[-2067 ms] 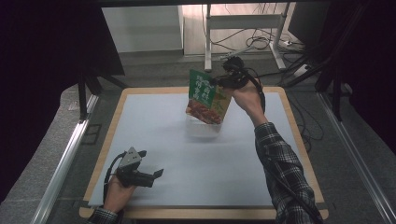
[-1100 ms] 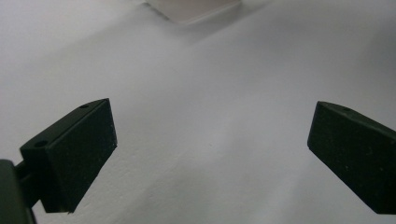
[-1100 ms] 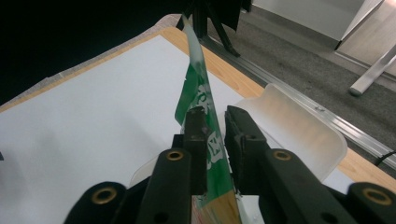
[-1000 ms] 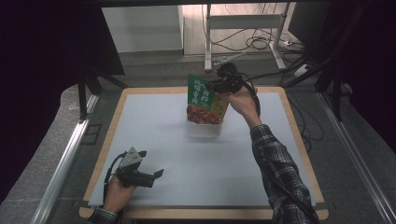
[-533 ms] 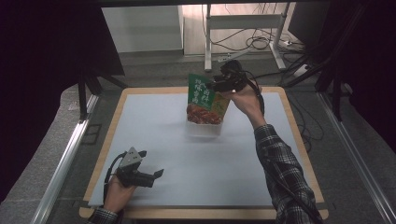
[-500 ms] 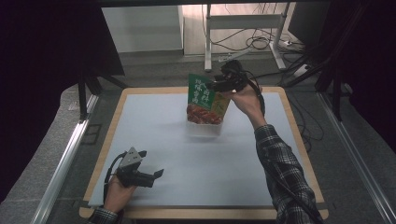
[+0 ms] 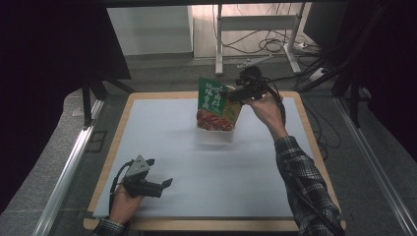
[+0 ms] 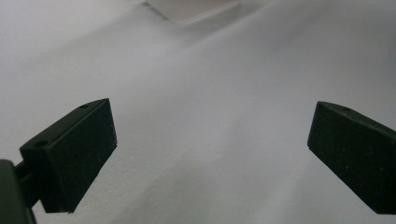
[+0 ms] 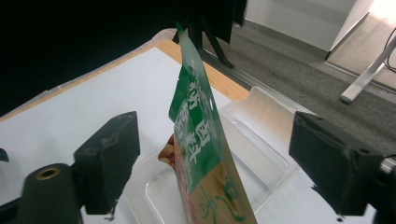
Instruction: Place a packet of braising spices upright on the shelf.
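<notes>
A green and orange snack pouch (image 7: pixel 215 104) stands upright in a clear plastic tray (image 7: pixel 217 138) at the far middle of the white mat. My right gripper (image 7: pixel 231 93) is level with the pouch's top edge. Its jaws have just been opening. In the right gripper view the pouch (image 9: pixel 201 144) rises between the two pads of the right gripper (image 9: pixel 215 149), which stand well clear of it on both sides, over the tray (image 9: pixel 266 135). My left gripper (image 7: pixel 160 173) rests near the front left, open. In the left gripper view the left gripper (image 8: pixel 210 140) has nothing but bare mat between its pads.
The white mat (image 7: pixel 196 167) covers a wooden-edged table (image 7: pixel 206 225). Beyond the far edge are a desk frame and cables (image 7: pixel 265 44) on the floor. Metal rails (image 7: pixel 69 167) run along both sides of the table.
The right hand has shifted the pouch slightly toward the far edge and brought it more upright over the tray. The left hand has kept still.
</notes>
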A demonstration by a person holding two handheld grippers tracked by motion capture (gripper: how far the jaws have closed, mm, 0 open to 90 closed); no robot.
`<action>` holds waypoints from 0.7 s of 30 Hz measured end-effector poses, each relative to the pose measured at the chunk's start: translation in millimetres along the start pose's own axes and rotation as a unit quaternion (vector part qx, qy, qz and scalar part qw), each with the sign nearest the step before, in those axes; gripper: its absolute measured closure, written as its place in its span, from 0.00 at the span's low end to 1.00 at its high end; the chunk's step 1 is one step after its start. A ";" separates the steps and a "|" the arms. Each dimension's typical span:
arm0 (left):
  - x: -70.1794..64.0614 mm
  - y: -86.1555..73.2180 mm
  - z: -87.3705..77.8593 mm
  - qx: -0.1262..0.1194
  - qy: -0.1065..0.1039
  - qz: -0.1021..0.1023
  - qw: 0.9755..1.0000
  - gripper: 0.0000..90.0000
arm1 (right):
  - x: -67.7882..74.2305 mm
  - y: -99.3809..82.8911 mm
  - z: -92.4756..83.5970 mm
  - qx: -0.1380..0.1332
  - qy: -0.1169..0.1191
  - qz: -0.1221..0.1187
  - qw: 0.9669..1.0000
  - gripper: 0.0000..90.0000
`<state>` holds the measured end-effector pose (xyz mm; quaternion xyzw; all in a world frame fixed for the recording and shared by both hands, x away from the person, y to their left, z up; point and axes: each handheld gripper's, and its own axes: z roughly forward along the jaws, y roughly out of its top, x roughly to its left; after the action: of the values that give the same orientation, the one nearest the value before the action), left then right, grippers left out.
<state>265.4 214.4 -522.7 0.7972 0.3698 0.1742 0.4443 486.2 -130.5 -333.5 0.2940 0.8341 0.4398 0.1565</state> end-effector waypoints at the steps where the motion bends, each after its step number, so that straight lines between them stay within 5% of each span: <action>1: -0.1 0.0 0.1 0.000 0.000 0.000 1.000 0.01 | 0.0 -1.2 -1.1 -0.002 0.001 0.002 1.000 0.17; 21: -0.2 -0.2 0.6 0.002 0.001 0.000 1.000 0.01 | 7.2 -27.5 -19.1 -0.013 0.013 0.005 1.000 0.00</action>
<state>265.6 213.9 -523.2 0.7979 0.3701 0.1743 0.4428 461.0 -150.4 -345.5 0.2902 0.8286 0.4556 0.1470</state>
